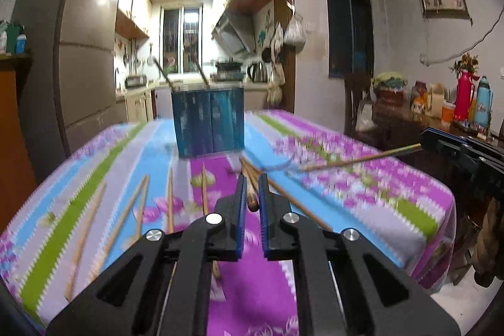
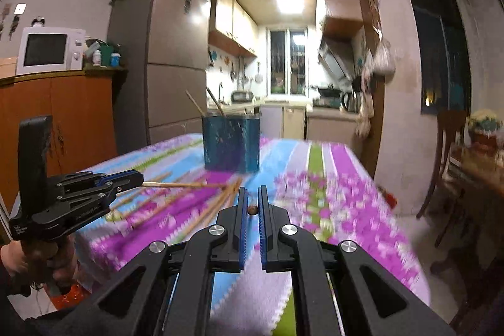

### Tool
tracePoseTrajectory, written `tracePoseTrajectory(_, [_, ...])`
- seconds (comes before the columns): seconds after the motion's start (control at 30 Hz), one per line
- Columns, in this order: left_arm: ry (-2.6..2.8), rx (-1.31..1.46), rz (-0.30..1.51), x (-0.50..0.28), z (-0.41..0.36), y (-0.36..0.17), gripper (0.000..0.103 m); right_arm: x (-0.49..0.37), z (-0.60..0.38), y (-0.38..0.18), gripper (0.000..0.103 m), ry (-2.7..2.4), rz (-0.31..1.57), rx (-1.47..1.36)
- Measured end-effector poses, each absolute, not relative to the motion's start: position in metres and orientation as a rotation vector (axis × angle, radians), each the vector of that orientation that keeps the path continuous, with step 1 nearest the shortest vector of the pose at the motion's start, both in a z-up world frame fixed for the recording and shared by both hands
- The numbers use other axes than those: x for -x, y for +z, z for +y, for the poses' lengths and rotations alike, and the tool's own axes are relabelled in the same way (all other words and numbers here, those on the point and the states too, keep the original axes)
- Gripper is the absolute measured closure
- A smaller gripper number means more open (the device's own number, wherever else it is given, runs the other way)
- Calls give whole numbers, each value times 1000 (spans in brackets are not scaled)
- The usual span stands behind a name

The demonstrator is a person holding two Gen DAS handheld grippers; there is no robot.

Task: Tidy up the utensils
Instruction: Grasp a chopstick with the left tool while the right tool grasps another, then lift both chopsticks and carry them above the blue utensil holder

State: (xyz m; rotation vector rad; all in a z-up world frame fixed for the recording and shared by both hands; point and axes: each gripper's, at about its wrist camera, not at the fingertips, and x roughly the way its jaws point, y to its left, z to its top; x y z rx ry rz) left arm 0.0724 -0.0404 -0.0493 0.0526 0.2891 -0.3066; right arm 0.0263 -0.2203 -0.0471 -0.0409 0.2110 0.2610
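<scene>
A blue utensil holder (image 1: 209, 122) stood upright on the striped tablecloth (image 1: 346, 194), two chopsticks leaning out of its top. Loose chopsticks (image 1: 140, 203) lay scattered in front of it and to its left; cloth to its right lay bare.

left tool (image 1: 253, 194) clamped on one chopstick (image 1: 252, 200), seen end-on between the blue pads, lifted off the bench (image 1: 393, 210). right tool (image 1: 456, 153) at right edge grips another chopstick (image 1: 362, 159) that points left over the striped floral cloth. loose chopsticks (image 1: 141, 210) scattered on the bench left of centre. blue holder (image 1: 209, 122) upright at far end, two sticks (image 1: 201, 73) leaning in it. frame motion-blurred.
</scene>
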Motion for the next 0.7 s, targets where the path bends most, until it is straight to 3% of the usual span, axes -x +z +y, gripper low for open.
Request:
tracePoseTrajectory(0.27, [-311,-50,138,-92,-45,7,98,-47,-219,12,95,310,117,90])
tracePoseTrajectory(0.7, [-335,-43,150,-165,-62,45,98,-144,-224,53,95,359,238,84])
